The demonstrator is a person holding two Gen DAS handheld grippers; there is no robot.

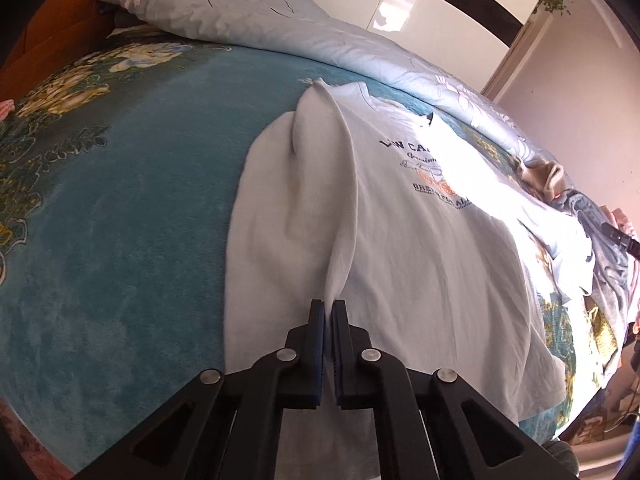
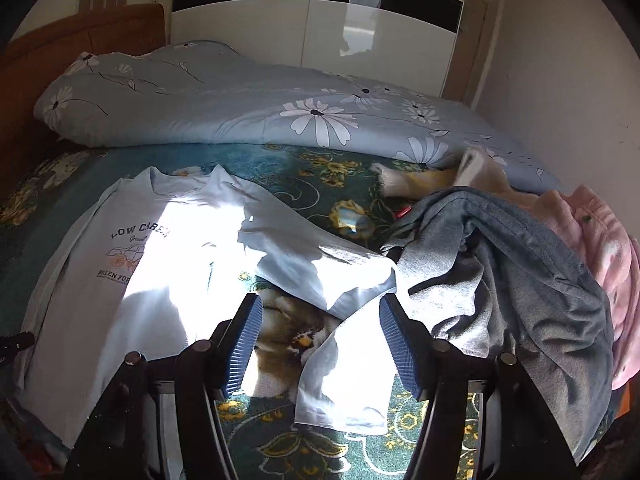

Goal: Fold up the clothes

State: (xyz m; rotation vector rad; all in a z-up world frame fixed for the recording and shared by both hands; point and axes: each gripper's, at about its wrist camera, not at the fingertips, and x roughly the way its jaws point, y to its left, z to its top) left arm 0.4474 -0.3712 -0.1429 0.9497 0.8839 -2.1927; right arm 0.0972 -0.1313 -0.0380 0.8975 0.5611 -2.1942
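- White T-shirt (image 1: 420, 248) lies front-up on the teal floral bedspread (image 1: 120, 208); dark print across the chest with an orange car graphic. In the right wrist view the lettering reads "LOW CARB…".
- Left gripper (image 1: 329, 312): blue-padded fingers (image 1: 318, 332) pressed together on the shirt's left edge. The pinched cloth rises in a taut ridge that runs up to the shoulder, with the sleeve folded over beside it.
- Left wrist view only: that pinch and ridge, and the shirt's hem hanging over the near edge of the bed.
- Right wrist view only: the shirt's long right sleeve (image 2: 344, 360) spread out to the side, bent at the elbow, cuff end on the bedspread between the gripper's fingers.
- Right gripper (image 2: 320, 344): fingers wide apart, nothing between the ribbed blue pads (image 2: 244, 344) in contact; it hangs above the sleeve.
- Shirt fabric is thin, soft jersey, lightly creased; a hard sun patch blows out the chest. Bedspread looks plush, short pile.
- Far side: rolled pale-blue quilt (image 2: 240, 112) with a white daisy print, puffy.
- Right: heap of clothes (image 2: 520, 264), with grey knit and denim-blue pieces on top and a fuzzy pink one at the far right, touching the sleeve's upper part.
- Behind: glossy white wardrobe (image 2: 320, 28) with a black band, wooden headboard (image 2: 80, 40) at left.
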